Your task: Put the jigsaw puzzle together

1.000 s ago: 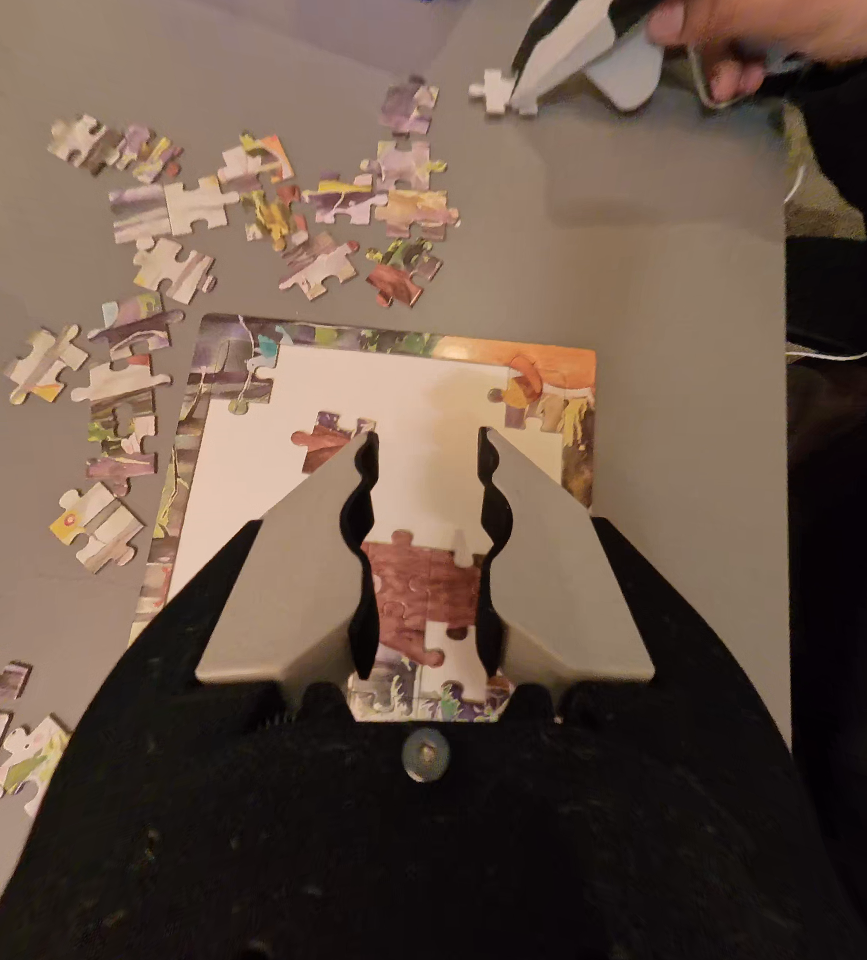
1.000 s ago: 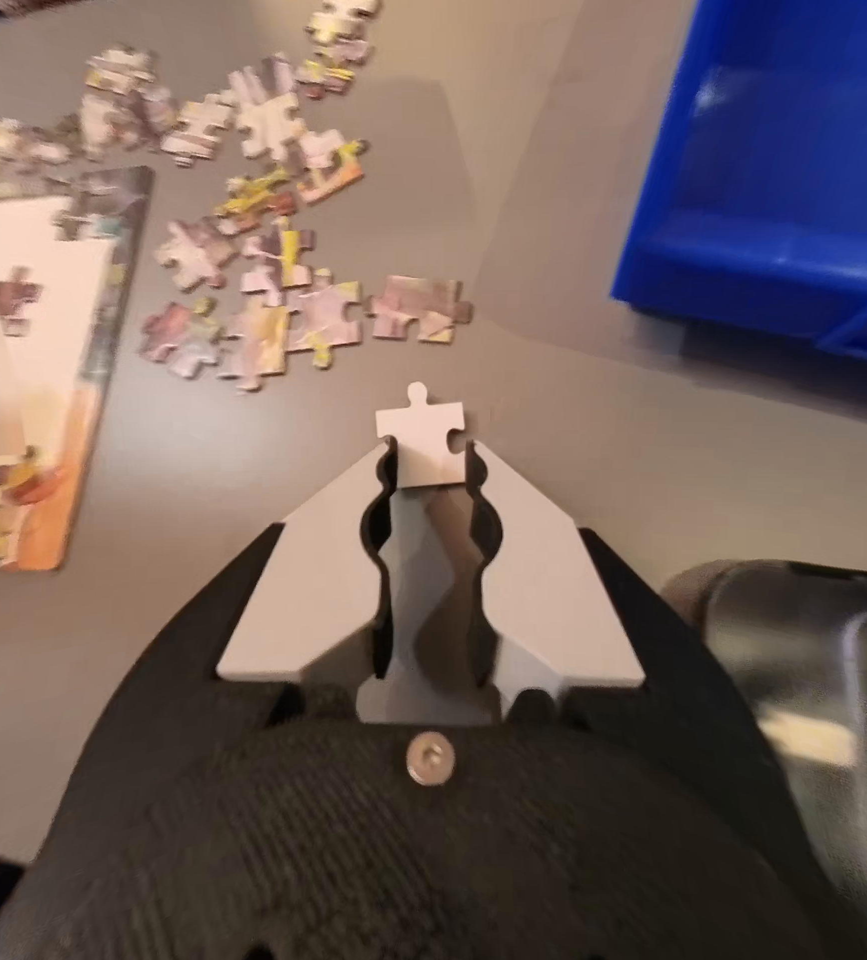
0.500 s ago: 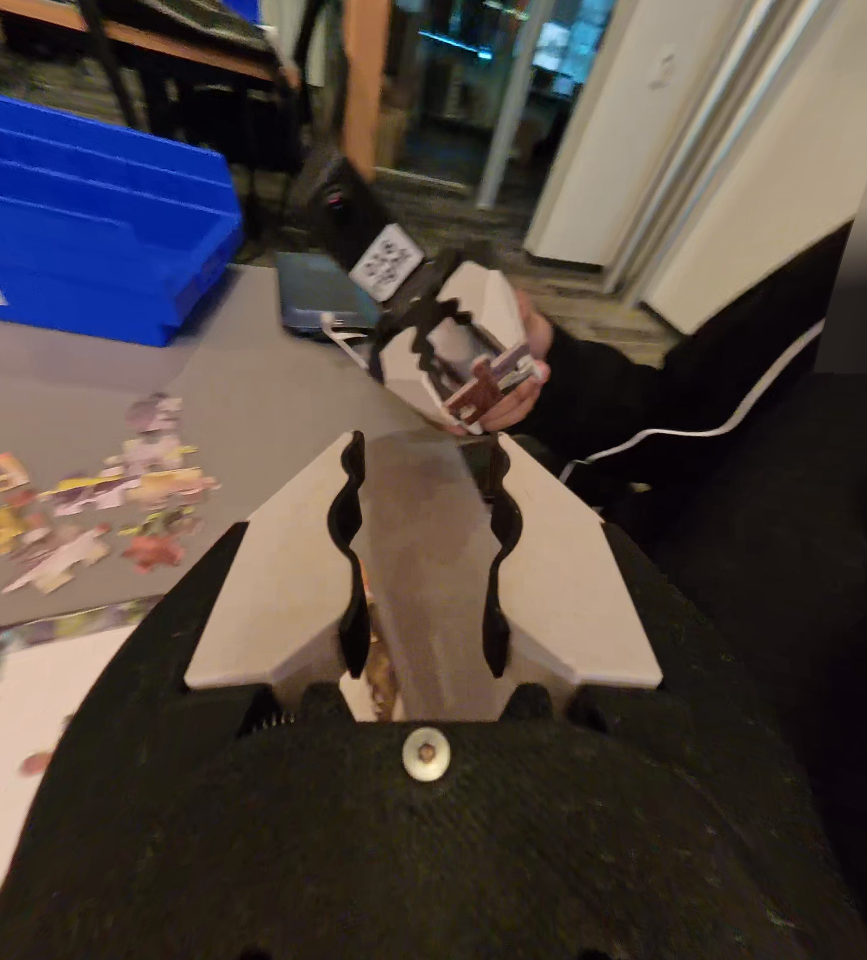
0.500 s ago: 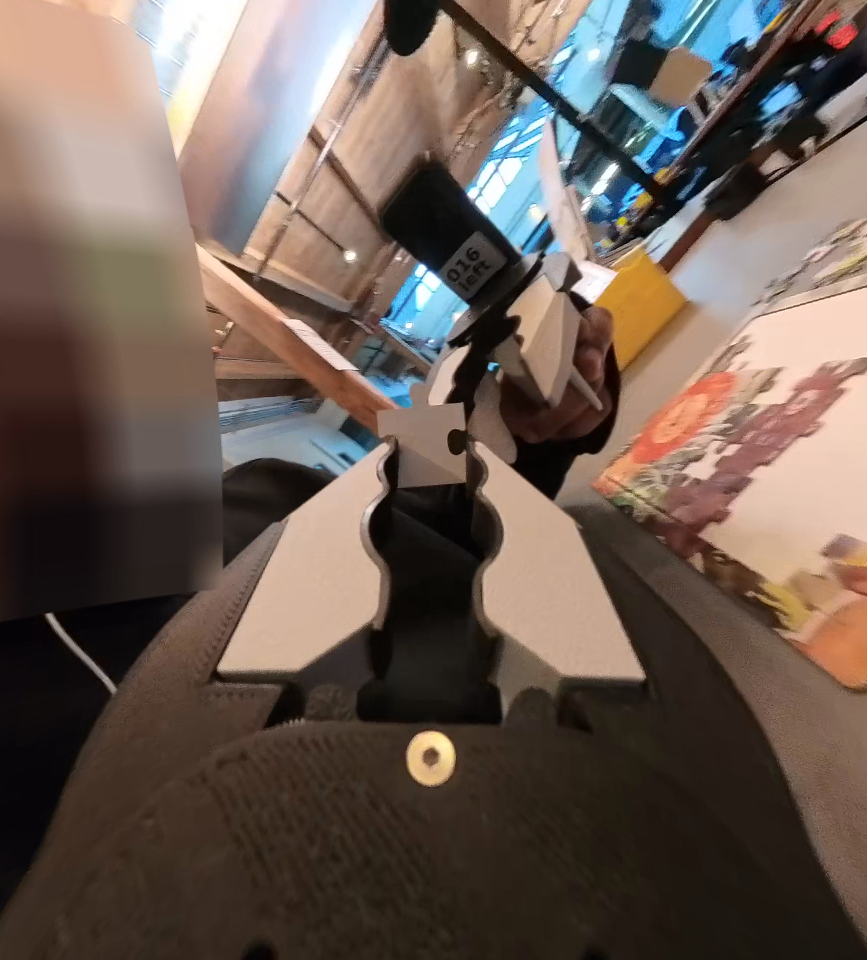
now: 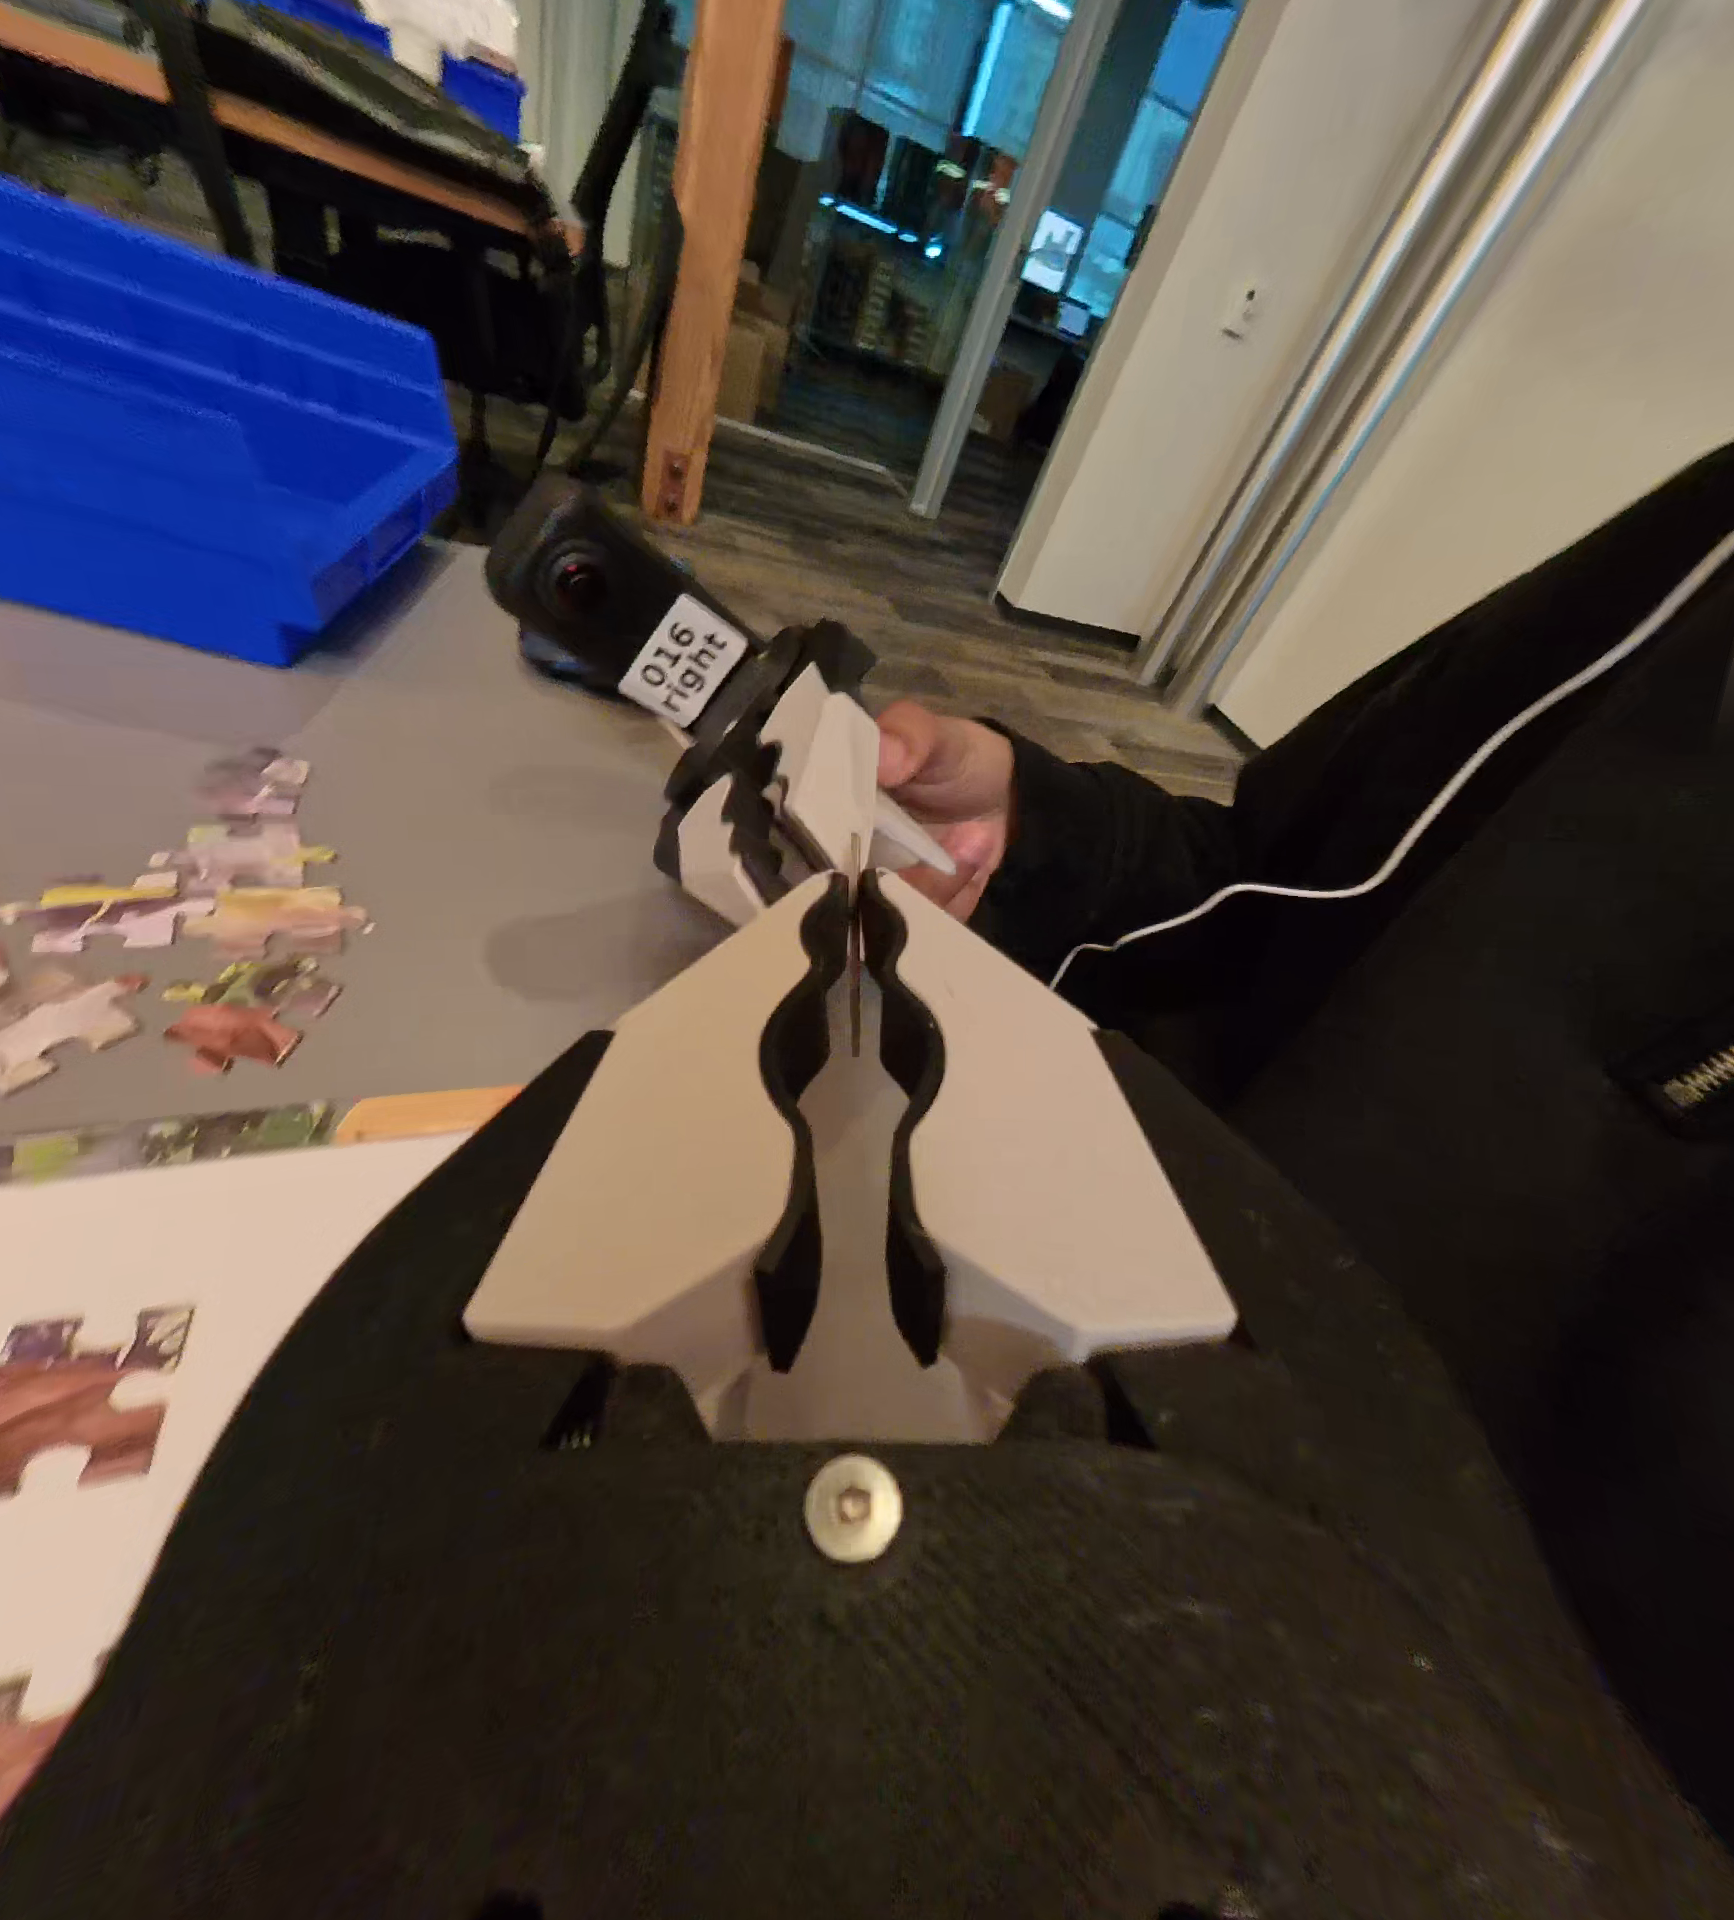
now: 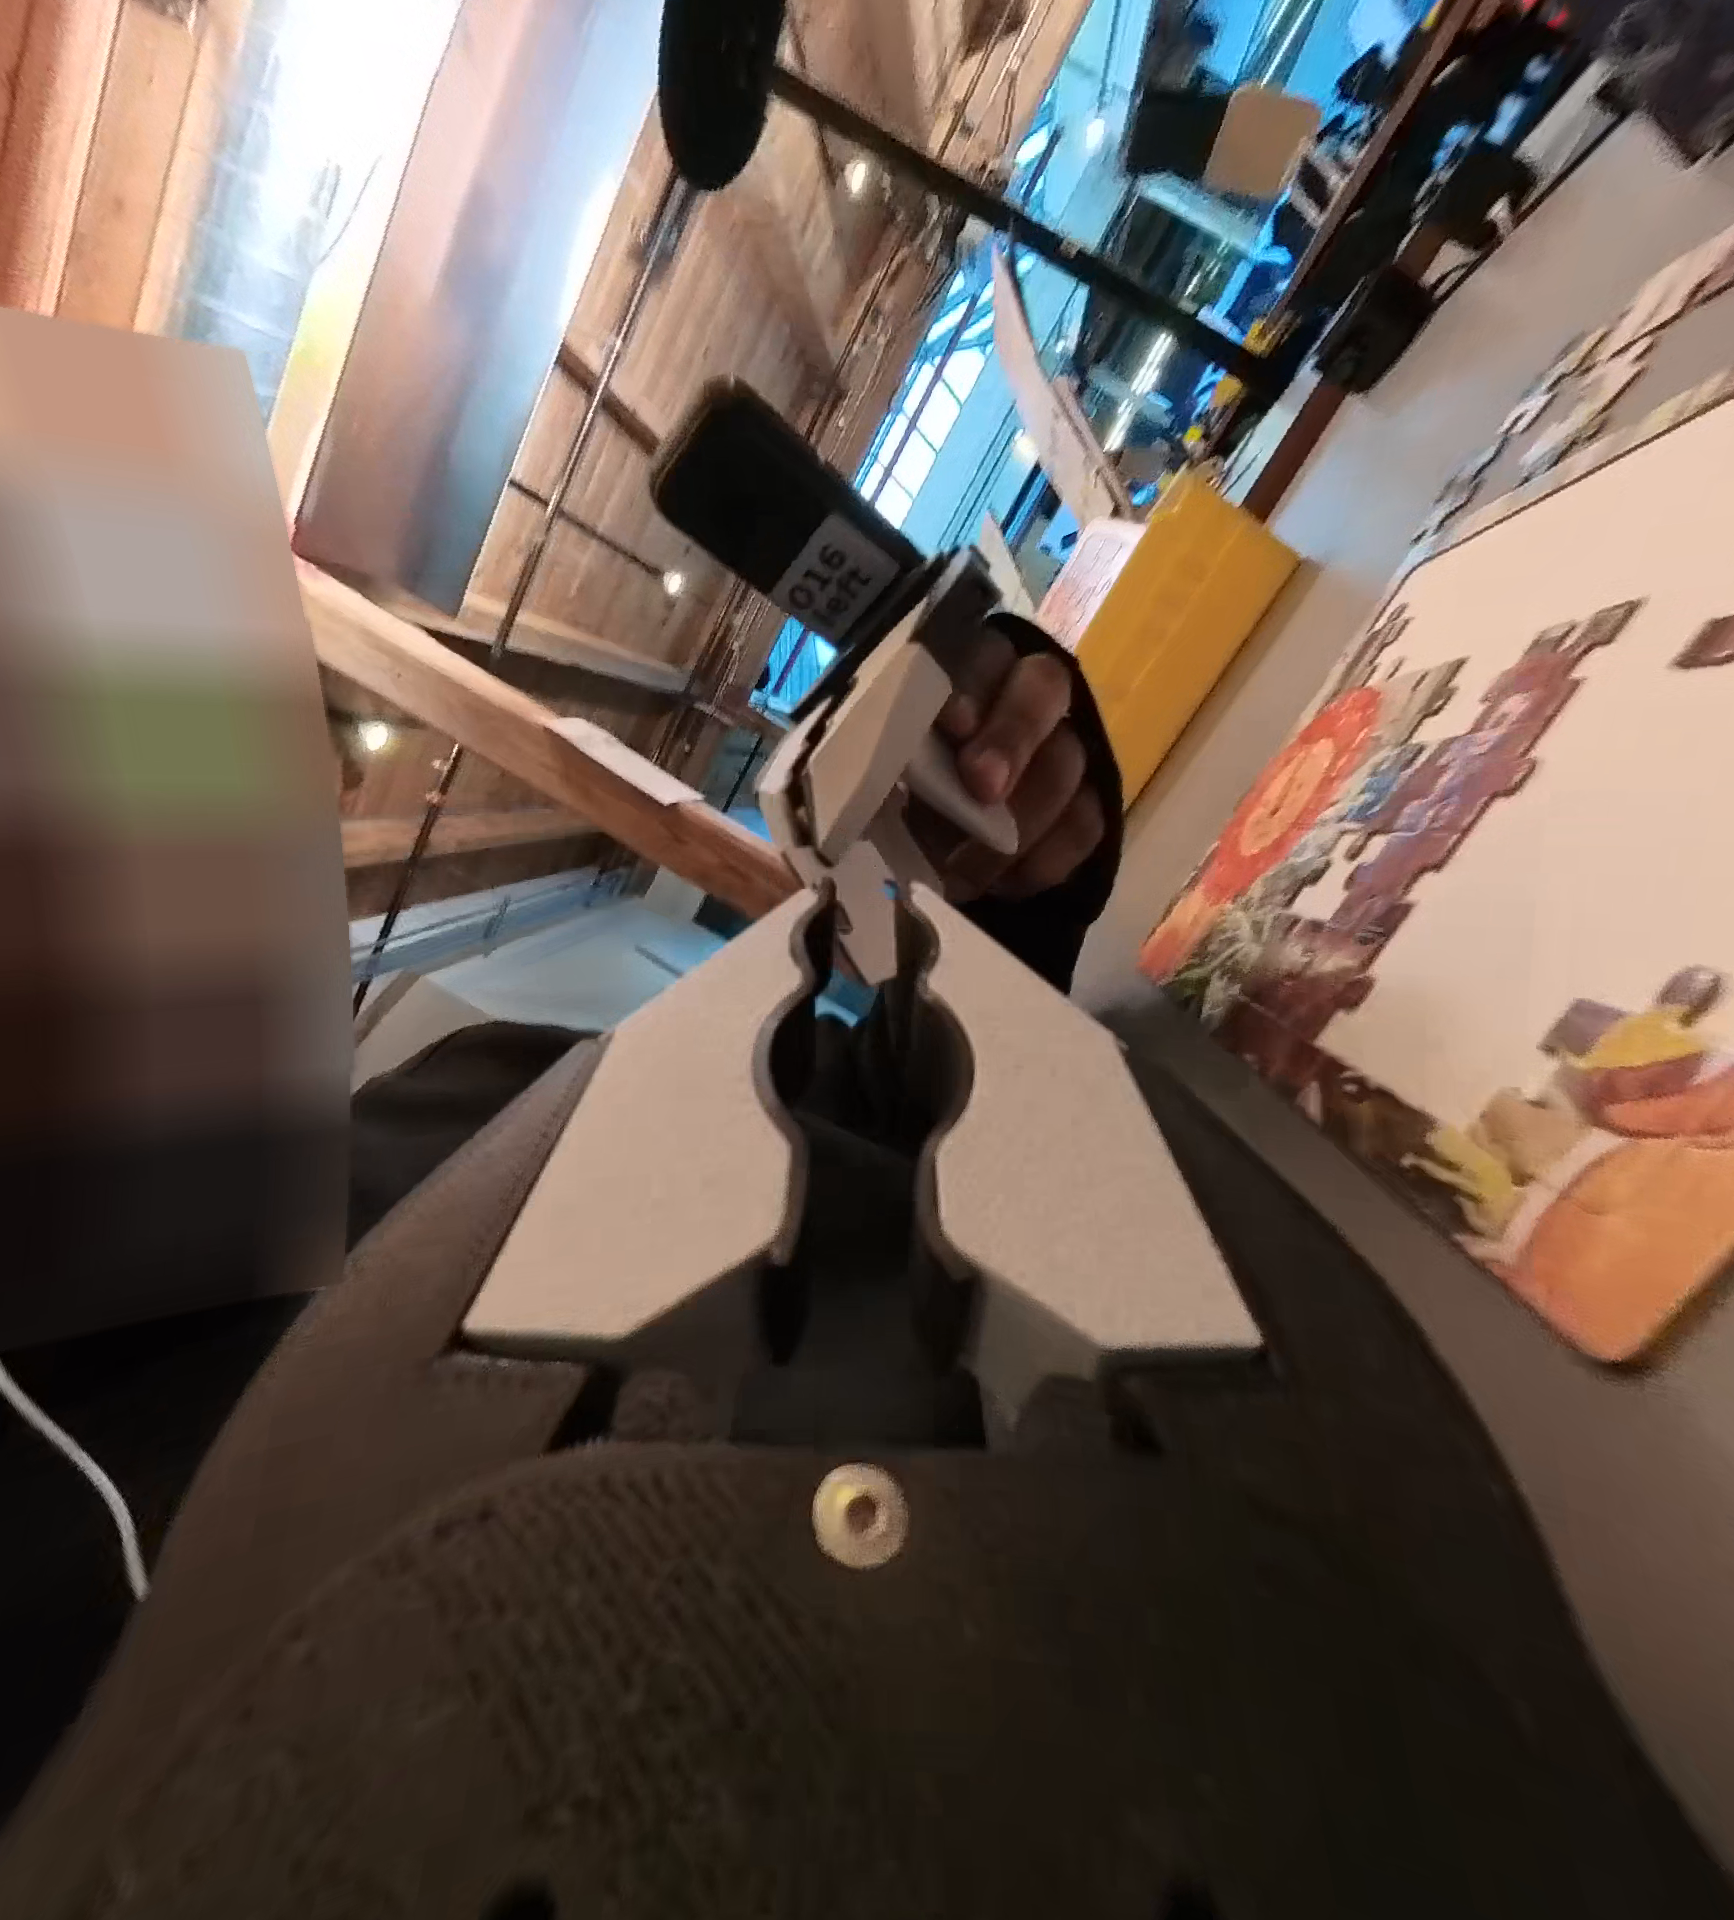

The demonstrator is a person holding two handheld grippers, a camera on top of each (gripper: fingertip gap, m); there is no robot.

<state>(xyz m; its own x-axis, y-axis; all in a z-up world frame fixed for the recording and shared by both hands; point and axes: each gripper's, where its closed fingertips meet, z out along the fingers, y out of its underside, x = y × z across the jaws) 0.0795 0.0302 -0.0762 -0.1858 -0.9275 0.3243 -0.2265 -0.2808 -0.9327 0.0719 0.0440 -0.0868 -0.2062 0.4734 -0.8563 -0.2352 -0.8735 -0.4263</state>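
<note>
Both hand-held grippers meet tip to tip in the air off the bench point(image 5: 489, 748) edge: the left hand-held gripper point(image 5: 855, 883) has its jaws pinched on a puzzle piece point(image 5: 856, 966) seen edge-on as a thin upright sliver, while the right hand-held gripper point(image 6: 863, 914) faces it with its jaws slightly parted around the same piece point(image 6: 868, 930). Judging by this, the piece is changing grips, and its flat face lies along the left jaws. From there the puzzle board point(image 5: 167, 1236) lies down and to the left, nearer the left one.

White printed stickers on both camera bodies point(image 5: 593, 592) point(image 6: 749, 488), wording withheld.
</note>
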